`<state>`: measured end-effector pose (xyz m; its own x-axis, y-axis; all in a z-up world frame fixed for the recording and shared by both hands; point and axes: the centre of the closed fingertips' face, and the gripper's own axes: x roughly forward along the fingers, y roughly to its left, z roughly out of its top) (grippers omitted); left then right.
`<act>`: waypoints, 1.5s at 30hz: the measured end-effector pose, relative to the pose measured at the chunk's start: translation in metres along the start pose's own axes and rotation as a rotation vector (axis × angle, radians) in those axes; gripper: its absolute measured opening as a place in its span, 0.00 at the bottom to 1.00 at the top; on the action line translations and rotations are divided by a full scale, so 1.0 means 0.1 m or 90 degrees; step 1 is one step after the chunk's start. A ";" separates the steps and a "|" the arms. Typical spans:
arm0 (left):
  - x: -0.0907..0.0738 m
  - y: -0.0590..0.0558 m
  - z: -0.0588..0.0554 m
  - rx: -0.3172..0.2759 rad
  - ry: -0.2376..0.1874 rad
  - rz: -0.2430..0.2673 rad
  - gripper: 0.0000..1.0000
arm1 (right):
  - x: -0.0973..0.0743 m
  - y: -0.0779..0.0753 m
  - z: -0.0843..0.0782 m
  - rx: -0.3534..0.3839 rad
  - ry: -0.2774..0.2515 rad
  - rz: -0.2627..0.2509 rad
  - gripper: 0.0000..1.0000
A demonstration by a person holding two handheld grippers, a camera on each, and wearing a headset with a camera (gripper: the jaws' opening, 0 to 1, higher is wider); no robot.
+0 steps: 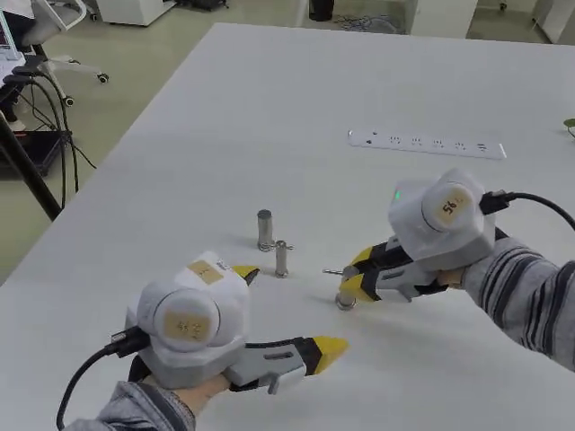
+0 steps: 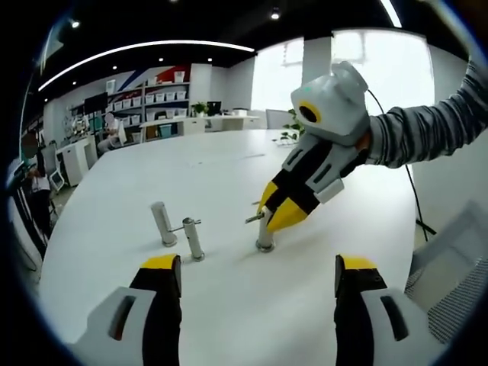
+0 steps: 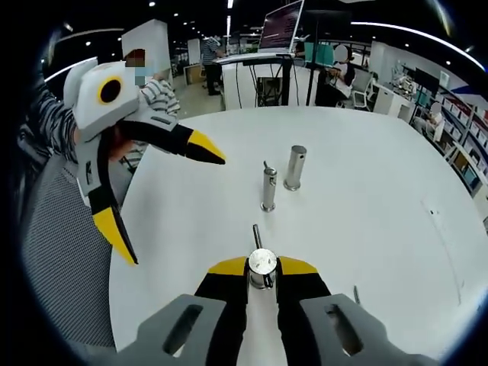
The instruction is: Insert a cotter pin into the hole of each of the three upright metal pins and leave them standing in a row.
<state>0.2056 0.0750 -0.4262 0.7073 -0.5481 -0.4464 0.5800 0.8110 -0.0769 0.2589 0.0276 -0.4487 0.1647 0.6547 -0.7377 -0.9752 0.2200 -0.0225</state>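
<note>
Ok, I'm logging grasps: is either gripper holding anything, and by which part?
The right gripper grips the nearest metal pin by its upper end; the left gripper is open and empty.

A round tan sticker (image 1: 449, 206) on the right gripper (image 1: 353, 275) carried a number that looked like 56. The faint sticker (image 1: 187, 327) on the left gripper (image 1: 289, 309) was too pale to read. No other text was readable.

Metal pin (image 1: 345, 303) top hidden behind right gripper (image 1: 349, 275) fingers (image 1: 359, 286), chair (image 1: 63, 18) cropped
</note>
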 end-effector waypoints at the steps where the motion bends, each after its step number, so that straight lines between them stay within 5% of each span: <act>1: -0.01 0.01 0.00 0.004 -0.001 0.001 0.82 | 0.00 -0.02 0.01 -0.004 0.001 -0.001 0.08; 25: -0.12 0.32 0.06 -0.014 -0.037 0.046 0.95 | 0.13 -0.23 0.11 -0.021 0.022 -0.001 0.08; 45: -0.08 0.27 0.01 -0.010 -0.024 0.038 0.95 | 0.13 -0.23 0.08 -0.027 0.014 0.025 0.09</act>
<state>0.2158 0.1011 -0.4232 0.7549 -0.5061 -0.4171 0.5305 0.8451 -0.0654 0.2850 0.0368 -0.4518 0.1232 0.6455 -0.7537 -0.9863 0.1635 -0.0212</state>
